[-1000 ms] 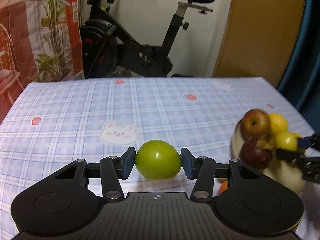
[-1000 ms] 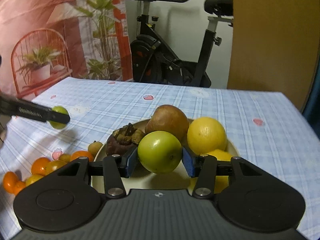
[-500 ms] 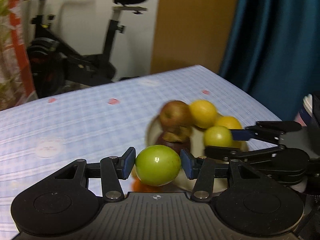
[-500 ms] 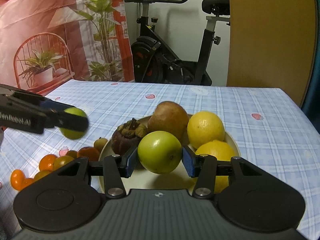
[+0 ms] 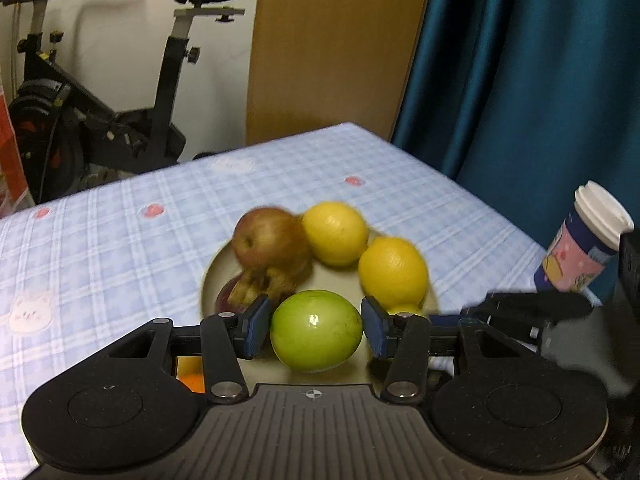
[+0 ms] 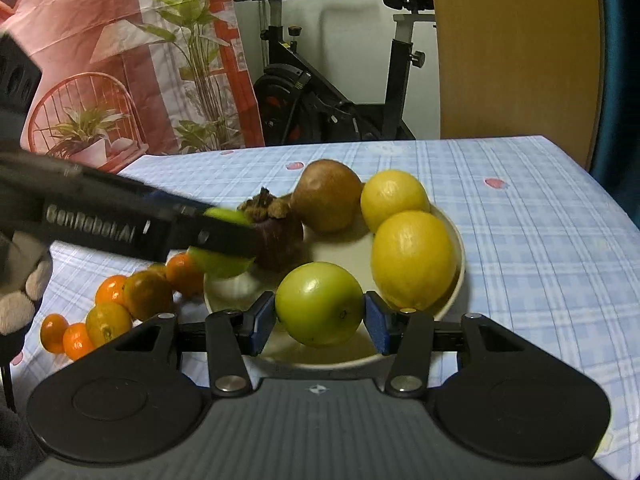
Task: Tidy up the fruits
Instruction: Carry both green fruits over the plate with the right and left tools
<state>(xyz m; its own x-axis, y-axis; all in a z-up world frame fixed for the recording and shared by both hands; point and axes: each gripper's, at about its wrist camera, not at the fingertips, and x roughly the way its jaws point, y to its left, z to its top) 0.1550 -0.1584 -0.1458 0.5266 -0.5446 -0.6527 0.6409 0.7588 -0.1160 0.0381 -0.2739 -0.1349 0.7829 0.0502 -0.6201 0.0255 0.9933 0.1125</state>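
**Two green fruits held over the plate**

Green fruit [image 5: 316, 330] clamped between the blue pads of the left gripper [image 5: 316, 330], jaws pressing it from both sides, held above the near edge of the cream plate [image 5: 212, 276]. Second green fruit [image 6: 319, 304] gripped the same way in the right gripper [image 6: 319, 305], also over the plate's near part, just beside a lemon [image 6: 413, 259].

On the plate: a second lemon [image 6: 394, 196] behind the first, a brownish-red apple [image 6: 326, 195] to its left, and a dark mangosteen [image 6: 276, 236] with a dry crown, touching the apple. In the right wrist view, left gripper reaching in from the left edge, its green fruit partly hidden behind one finger, close against the mangosteen.

Beside the plate, on the left, a cluster of small orange kumquats [image 6: 108, 312] lying on the blue checked tabletop [image 6: 540, 240]. Near the right edge of the tabletop, in the left wrist view, a paper cup with white lid [image 5: 584, 240]. Behind the tabletop, an exercise bike [image 6: 332, 92], a brown door panel and a blue curtain [image 5: 540, 60].
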